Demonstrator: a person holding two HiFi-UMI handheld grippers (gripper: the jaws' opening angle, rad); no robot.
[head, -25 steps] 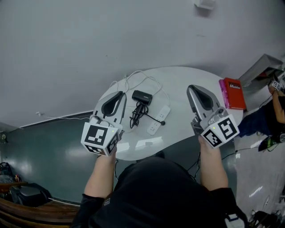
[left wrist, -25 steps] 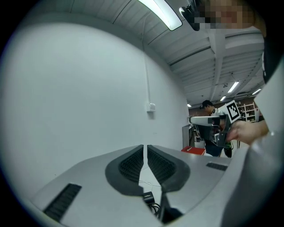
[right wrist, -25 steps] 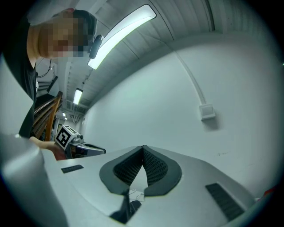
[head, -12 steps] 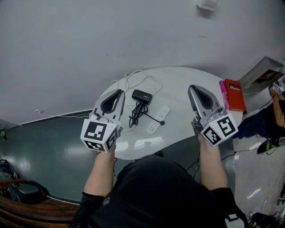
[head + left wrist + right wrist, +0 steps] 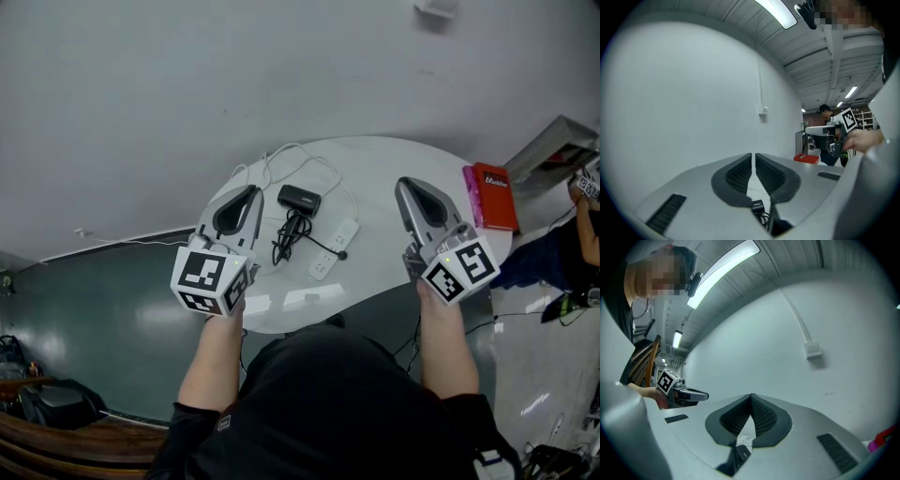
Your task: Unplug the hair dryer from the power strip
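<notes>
A black hair dryer (image 5: 299,201) lies on the white oval table (image 5: 394,159), and its black cord (image 5: 289,240) is bundled in front of it. The cord runs to a plug (image 5: 342,257) beside the white power strip (image 5: 335,250). My left gripper (image 5: 251,195) hovers left of the dryer, shut and empty, its pads almost touching (image 5: 753,154). The dryer (image 5: 757,205) shows just below its jaws. My right gripper (image 5: 405,184) hangs over the table right of the strip, shut with nothing in it (image 5: 751,395). Both are held level, above the table.
A thin white cable (image 5: 281,161) loops behind the dryer. A red book (image 5: 495,196) lies at the table's right end. A person (image 5: 583,220) stands at the far right. The grey wall (image 5: 234,75) carries a small white box (image 5: 433,8).
</notes>
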